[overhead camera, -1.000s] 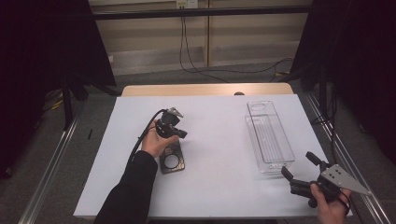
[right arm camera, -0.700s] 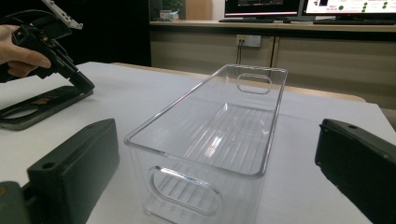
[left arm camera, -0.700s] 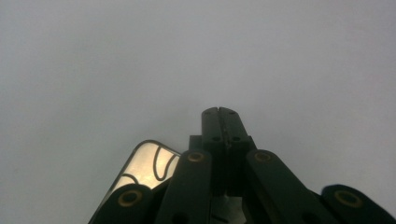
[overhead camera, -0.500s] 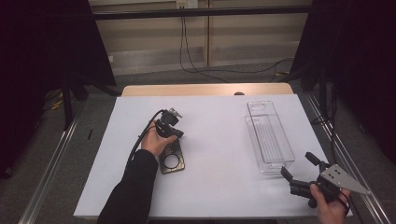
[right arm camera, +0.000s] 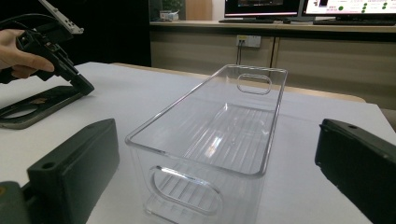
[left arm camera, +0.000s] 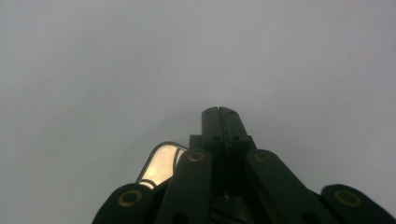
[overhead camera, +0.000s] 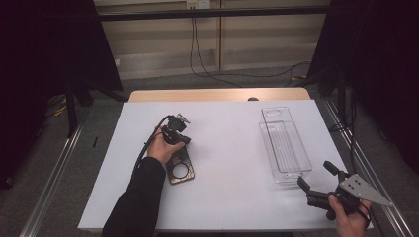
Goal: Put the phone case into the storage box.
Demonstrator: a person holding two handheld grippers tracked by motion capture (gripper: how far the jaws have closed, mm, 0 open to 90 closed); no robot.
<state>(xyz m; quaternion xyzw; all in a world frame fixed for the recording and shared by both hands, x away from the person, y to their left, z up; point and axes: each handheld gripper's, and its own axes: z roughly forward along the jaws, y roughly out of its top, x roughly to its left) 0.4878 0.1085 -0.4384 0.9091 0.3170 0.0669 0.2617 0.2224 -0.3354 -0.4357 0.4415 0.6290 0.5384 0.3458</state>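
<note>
While its jaws are closed and seemingly empty, the left gripper (overhead camera: 184,141) tips onto the metal plate (overhead camera: 179,169); right gripper (overhead camera: 316,183) gapes

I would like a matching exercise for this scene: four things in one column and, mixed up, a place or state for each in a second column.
Things
1. left gripper
2. right gripper
3. clear plastic bin
4. dark metal plate

Places or states
A. empty, on the table's right side
B. jaws wide apart, facing the bin
C. flat on the table, under the left hand
D. jaws closed together

Pairs: 1-D, 2-B, 3-A, 4-C
</note>
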